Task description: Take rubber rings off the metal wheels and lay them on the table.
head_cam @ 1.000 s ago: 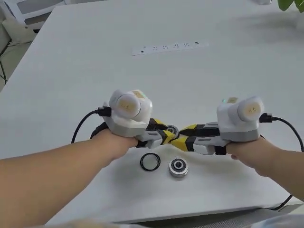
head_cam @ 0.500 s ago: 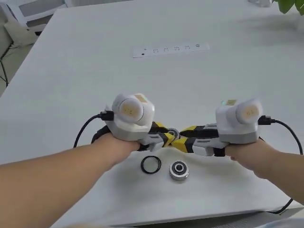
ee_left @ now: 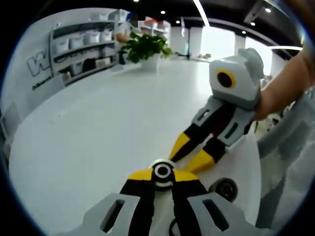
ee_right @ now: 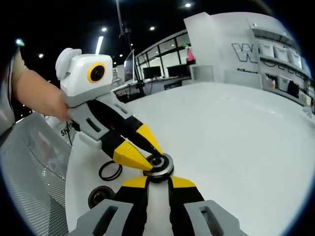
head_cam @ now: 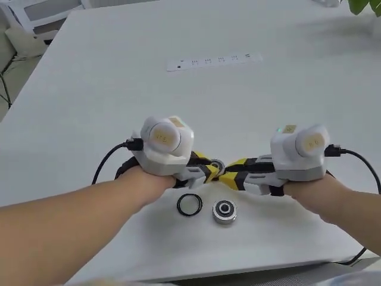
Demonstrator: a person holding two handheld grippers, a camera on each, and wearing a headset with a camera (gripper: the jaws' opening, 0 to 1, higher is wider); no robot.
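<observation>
We kept the left claw (ee_left: 163,177) pinched on a metal wheel (ee_left: 162,170). Our right claw (ee_right: 158,182) met that wheel's rim tip-first; we could not tell whether it gripped. Beneath both claws, a loose rubber ring (head_cam: 189,204) lay beside a second wheel (head_cam: 224,210) on the table (head_cam: 119,89).
</observation>
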